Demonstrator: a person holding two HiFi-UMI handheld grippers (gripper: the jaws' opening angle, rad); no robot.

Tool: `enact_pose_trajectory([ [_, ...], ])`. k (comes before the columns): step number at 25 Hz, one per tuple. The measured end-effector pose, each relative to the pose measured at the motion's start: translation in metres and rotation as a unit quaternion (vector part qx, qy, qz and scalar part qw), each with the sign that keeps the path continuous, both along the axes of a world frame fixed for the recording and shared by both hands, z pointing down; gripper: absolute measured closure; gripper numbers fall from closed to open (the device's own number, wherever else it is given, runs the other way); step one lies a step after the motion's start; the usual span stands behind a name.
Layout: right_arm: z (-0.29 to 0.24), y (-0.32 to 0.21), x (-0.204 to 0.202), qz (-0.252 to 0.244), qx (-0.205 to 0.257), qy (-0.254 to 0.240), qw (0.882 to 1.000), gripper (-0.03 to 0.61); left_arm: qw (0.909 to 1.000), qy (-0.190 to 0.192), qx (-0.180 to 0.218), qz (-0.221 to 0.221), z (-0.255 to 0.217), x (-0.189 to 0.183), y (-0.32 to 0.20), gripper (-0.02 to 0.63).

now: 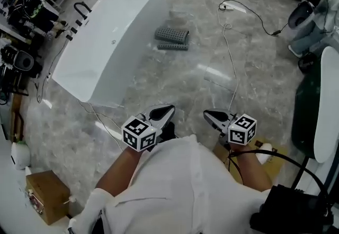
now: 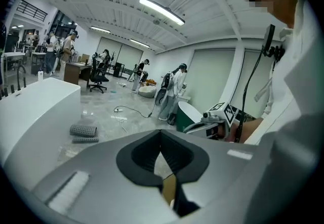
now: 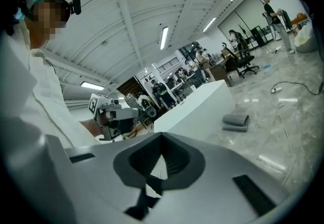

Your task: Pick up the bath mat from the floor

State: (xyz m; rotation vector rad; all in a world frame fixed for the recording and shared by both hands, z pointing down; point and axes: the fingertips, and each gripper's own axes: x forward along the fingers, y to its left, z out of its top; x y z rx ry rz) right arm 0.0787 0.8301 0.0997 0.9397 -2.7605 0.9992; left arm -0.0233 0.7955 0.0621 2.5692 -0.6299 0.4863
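Cardboard box on the floor, well to the near left of the white bathtub. Bathtub long and smooth, set aslant on the grey marbled floor.

Just right of the bathtub's far half, the bath mat: dark grey, covered in rows of small bumps or holes, which of the 2 unclear. Partly rolled into a tube, with a flat strip alongside the roll on its near side. Lying on the floor, apart from the bathtub's wall, touched by nothing.

Nearer than the bathtub's near end and to its right, the left gripper, tilted slightly down, jaws together with nothing between them. Further right, the right gripper, jaws likewise pressed together and empty. Both well short of the mat, close in front of the person's white shirt.

Far right of the bathtub, a white cable snaking across the floor from a power strip.
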Motion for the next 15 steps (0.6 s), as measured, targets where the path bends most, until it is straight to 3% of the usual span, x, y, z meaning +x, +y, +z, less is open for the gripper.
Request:
enact_pose_trajectory([
  [9, 0.028, -0.106, 0.002, 0.04, -0.027, 0.015, 0.999, 0.574, 0.9993, 0.026, -0.013, 0.022, 0.025, -0.005, -0.125, 0.607],
  [15, 0.015, -0.207, -0.002, 0.081, -0.053, 0.011, 0.995, 0.571, 0.9981, 0.042, -0.009, 0.044, 0.008, -0.02, -0.235, 0.607],
])
